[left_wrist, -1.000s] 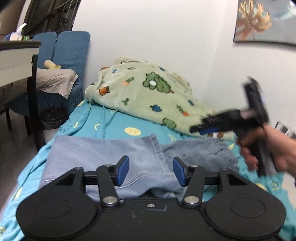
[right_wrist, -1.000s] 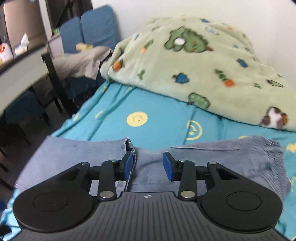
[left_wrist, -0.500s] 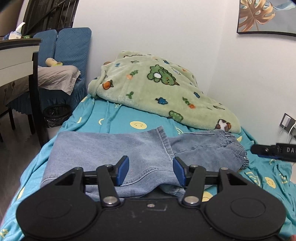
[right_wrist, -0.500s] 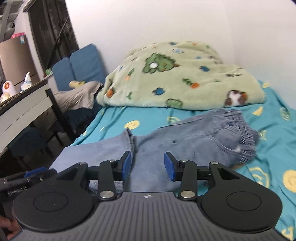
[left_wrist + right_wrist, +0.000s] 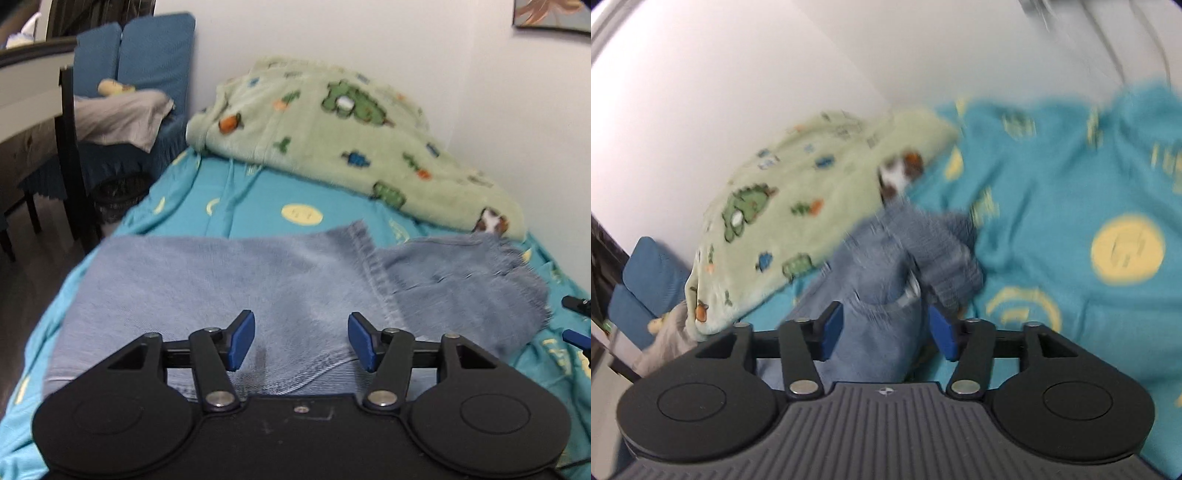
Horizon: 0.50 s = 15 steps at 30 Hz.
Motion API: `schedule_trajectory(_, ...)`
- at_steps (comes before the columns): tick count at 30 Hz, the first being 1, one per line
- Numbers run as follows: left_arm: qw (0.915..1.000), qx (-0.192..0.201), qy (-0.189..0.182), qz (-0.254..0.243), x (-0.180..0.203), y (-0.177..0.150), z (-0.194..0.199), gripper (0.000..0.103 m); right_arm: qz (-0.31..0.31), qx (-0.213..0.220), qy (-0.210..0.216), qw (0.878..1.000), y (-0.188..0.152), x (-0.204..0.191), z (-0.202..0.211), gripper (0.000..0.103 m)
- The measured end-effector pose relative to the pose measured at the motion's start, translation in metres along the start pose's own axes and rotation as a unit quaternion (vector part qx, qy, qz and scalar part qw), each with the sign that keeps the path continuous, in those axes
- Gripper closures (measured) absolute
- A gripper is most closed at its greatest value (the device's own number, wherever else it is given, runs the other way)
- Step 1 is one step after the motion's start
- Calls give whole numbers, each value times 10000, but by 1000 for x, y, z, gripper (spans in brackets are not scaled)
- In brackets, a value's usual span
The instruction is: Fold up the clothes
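Observation:
Light blue jeans (image 5: 229,280) lie folded on a teal bed sheet (image 5: 251,206), with the elastic waist end (image 5: 480,280) at the right. My left gripper (image 5: 301,341) is open and empty, low over the near edge of the jeans. My right gripper (image 5: 884,328) is open, its jaws to either side of the waist end of the jeans (image 5: 882,295); this view is tilted and blurred. The tips of the right gripper show at the right edge of the left wrist view (image 5: 578,317).
A green patterned blanket (image 5: 343,133) is heaped at the back against the white wall. A blue chair (image 5: 147,85) with grey cloth, a dark bin (image 5: 118,192) and a desk (image 5: 33,85) stand left of the bed.
My right gripper has swung round to the waist end of the jeans and dropped close to it. My left gripper has moved lower and closer over the jeans.

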<state>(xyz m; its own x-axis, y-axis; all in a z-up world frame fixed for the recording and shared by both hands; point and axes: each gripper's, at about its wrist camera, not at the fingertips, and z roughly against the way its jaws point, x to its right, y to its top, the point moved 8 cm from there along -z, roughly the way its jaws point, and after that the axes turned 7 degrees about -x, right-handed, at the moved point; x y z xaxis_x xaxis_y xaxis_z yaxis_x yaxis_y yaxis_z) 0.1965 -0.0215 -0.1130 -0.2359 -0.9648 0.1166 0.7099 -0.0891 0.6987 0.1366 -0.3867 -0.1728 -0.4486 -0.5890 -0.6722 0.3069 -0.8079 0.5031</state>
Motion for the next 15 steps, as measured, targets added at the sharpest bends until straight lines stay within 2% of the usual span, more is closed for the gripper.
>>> schedule_trajectory(1, 10000, -51, 66, -22, 0, -2, -8, 50, -190, -116, 117, 9997, -2, 5, -8, 36)
schedule_trajectory(4, 9992, -323, 202, 78, -7, -9, -29, 50, -661, -411, 394, 9962, -8, 13, -27, 30)
schedule_trajectory(7, 9984, -479, 146, 265, -14, -13, -38, 50, -940, -569, 640, 9919, -8, 14, -42, 26)
schedule_trajectory(11, 9984, -493, 235, 143, -12, -17, -42, 50, -915, -515, 438, 9935, -2, 23, -62, 24)
schedule_trajectory(15, 9985, -471, 267, 4, -6, -18, -43, 50, -754, -431, 577, 9946, 4, 15, -79, 5)
